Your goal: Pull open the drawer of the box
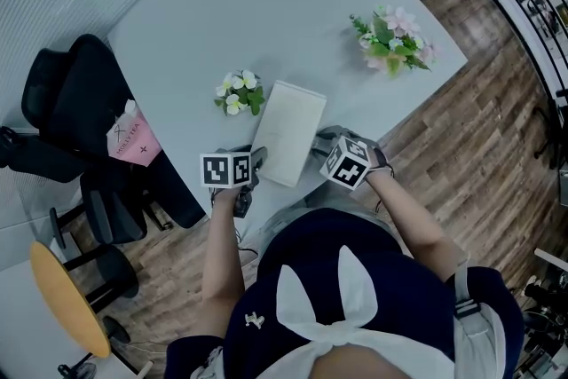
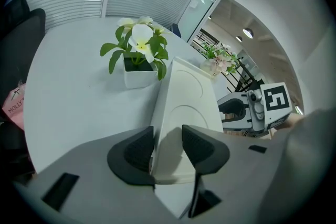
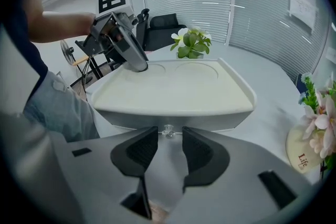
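White box (image 1: 288, 130) lies near the pale tabletop's (image 1: 266, 13) front edge. The left gripper (image 2: 168, 147) clamps its near corner. The right gripper's (image 3: 169, 147) jaws stand apart, the drawer's clear knob (image 3: 168, 130) at their tips, unpressed.

Head view looks steeply down; both gripper views sit close, sharing the box (image 2: 189, 93) from different, perhaps adjoining, sides.
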